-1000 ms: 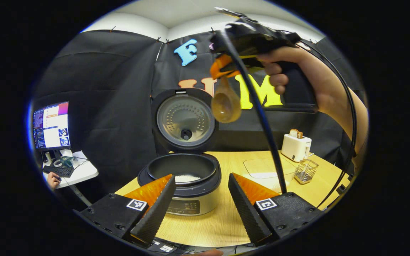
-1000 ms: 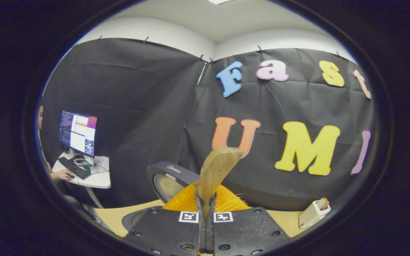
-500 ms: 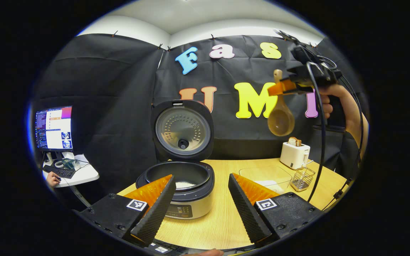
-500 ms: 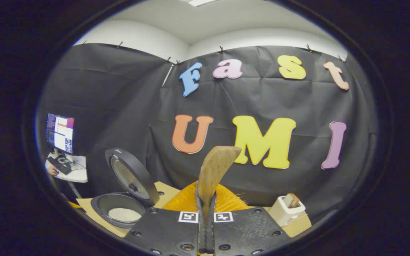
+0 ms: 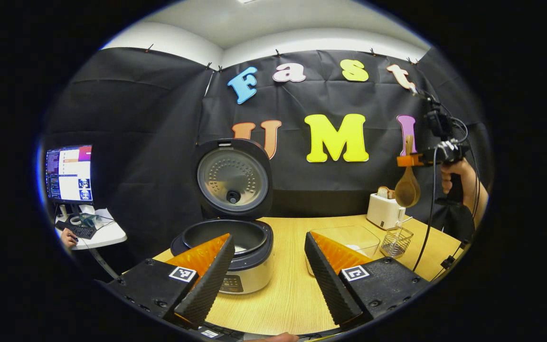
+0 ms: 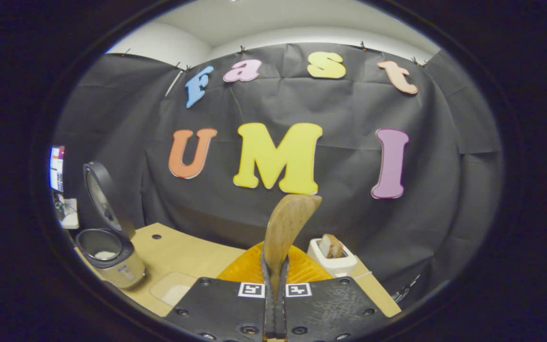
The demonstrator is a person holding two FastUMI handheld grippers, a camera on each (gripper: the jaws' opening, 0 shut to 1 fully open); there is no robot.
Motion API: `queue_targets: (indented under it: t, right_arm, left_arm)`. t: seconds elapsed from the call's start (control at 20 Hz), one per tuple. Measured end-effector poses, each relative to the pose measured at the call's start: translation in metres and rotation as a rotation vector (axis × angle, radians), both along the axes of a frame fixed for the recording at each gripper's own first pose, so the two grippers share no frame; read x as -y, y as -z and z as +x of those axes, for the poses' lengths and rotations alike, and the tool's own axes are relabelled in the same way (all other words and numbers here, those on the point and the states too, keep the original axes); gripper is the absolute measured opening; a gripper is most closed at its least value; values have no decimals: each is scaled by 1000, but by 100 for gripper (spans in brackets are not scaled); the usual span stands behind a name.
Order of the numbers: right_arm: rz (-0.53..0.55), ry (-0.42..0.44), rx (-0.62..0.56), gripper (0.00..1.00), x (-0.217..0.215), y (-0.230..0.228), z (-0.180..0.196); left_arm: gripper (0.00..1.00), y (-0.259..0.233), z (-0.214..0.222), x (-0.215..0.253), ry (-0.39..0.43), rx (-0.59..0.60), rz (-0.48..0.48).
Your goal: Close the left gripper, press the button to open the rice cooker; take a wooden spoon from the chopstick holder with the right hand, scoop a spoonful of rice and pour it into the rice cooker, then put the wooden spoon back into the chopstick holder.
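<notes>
Right gripper view — gripper (image 6: 274, 280) pinches wooden spoon (image 6: 287, 228), handle hidden.

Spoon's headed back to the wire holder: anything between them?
Nothing visible. In the left gripper view the wooden spoon, held by the right hand-held gripper, hangs bowl-down above the wire chopstick holder. The toaster stands beside the holder, off that line.

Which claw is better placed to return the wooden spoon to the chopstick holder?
Right. The right claw is shut on the wooden spoon, above the chopstick holder beside the toaster. The left claw is open and empty by the rice cooker.
</notes>
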State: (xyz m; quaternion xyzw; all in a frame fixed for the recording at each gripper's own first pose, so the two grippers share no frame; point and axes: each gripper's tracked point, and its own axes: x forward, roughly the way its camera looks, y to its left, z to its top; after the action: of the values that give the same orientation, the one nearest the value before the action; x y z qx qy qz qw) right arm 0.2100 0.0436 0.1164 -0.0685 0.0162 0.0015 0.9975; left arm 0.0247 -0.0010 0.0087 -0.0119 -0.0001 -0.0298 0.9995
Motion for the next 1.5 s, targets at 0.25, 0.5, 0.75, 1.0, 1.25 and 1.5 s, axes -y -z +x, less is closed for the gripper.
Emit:
queue_targets:
  t: [0.25, 0.5, 0.75, 1.0, 1.25, 1.5]
  right_arm:
    - [72, 84, -79, 2, 37, 69, 30]
    - [161, 137, -125, 2, 47, 114, 49]
    - [273, 148, -220, 8, 48, 151, 58]
    - [295, 149, -219, 57, 53, 146, 40]
    - [193, 185, -147, 87, 66, 121, 16]
    - [62, 176, -22, 89, 64, 88, -30]
  left_arm:
    - [95, 1, 0, 4, 26, -2, -22]
    - [95, 3, 2, 0, 23, -9, -30]
    - [95, 3, 2, -4, 19, -9, -45]
    - [95, 0, 0, -4, 12, 2, -49]
    - [95, 1, 0, -6, 6, -5, -32]
    - [95, 1, -5, -22, -25, -29, 23]
